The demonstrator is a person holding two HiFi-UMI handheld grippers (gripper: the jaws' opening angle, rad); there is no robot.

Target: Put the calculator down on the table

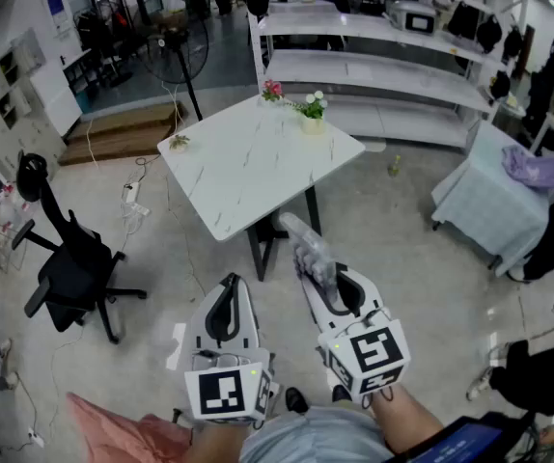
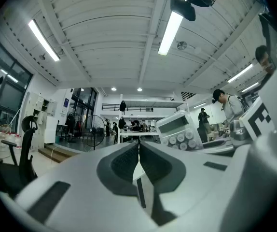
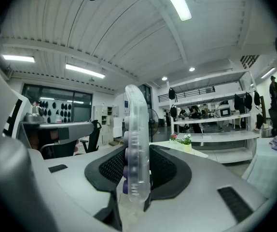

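Pinching the calculator (image 3: 136, 124) edge-on, fingers (image 3: 110, 170) of the right gripper (image 3: 137, 167) cover its lower end; the left gripper (image 2: 139, 154) is clenched, empty.

Calculator (image 3: 137, 129): clear glossy plastic case, see-through; purple keys look matt. Right gripper (image 3: 136, 168) and left gripper (image 2: 139, 161): off-white plastic shells, smooth, matt. Fingers (image 3: 110, 170) lined with dark pads with a fine dimpled texture, rubbery-looking. Marker cubes (image 1: 369, 350): matt black-on-white print. Worktop (image 1: 248, 167): white marble-look slab, thin grey veining, smooth, low sheen; the legs under it are dark and matt. Floor (image 1: 402, 258) around the worktop: grey, smooth, polished, catches light patches. Right of the worktop: side table draped in pale blue cloth (image 1: 484, 201), soft folds. Left of the worktop: office chair (image 1: 69, 268) is matt black, step (image 1: 123, 128) is brown wood.
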